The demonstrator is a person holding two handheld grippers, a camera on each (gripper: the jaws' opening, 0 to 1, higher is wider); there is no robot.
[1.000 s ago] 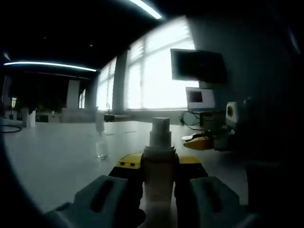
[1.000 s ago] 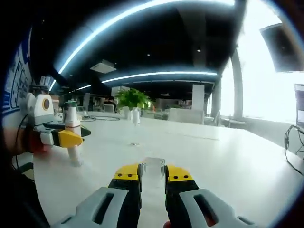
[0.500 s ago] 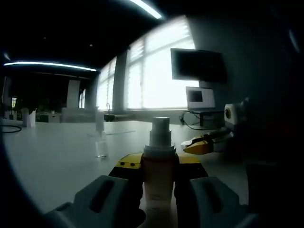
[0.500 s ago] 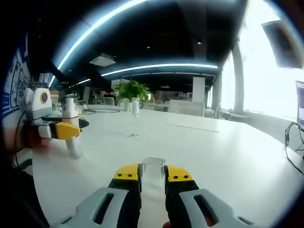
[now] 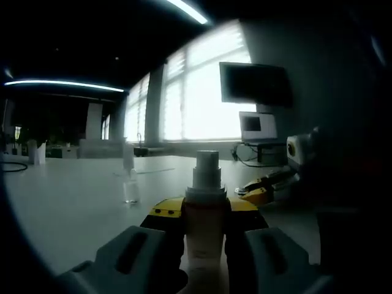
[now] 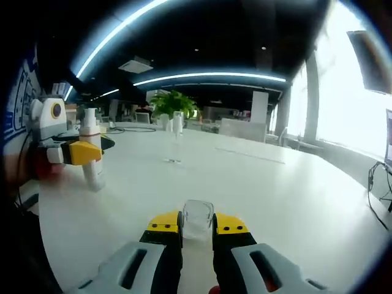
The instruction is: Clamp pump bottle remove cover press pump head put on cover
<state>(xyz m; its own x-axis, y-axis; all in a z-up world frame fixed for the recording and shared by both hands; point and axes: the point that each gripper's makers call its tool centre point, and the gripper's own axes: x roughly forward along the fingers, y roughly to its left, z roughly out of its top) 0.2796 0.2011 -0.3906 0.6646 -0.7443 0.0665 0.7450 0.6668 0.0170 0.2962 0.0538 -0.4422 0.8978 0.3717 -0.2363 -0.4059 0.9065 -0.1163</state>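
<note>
A: Largest first. What carries everything?

B: A wide white surface (image 6: 263, 196), running far back toward the windows (image 5: 196, 92). A dark monitor (image 5: 255, 84) hangs at the far right in my left gripper view.

A: Left tool?

B: My left tool (image 5: 205, 217) is clamped on the pump bottle (image 5: 206, 226), yellow-tipped jaws tight against both sides of its body. Bottle stands upright; pump head (image 5: 207, 168) is bare. In the right gripper view the same bottle (image 6: 92, 156) stands at the far left, base on the surface, held there by that tool (image 6: 76, 153).

A: Right tool?

B: My right tool (image 6: 197, 228) pinches the clear cover (image 6: 198, 218) between its jaws, just above the surface. From the left gripper view it (image 5: 260, 193) sits to the right of the bottle, apart from it.

A: Anything smaller?

B: A small clear bottle (image 5: 130, 184) stands farther out on the surface, left of the pump bottle.
</note>
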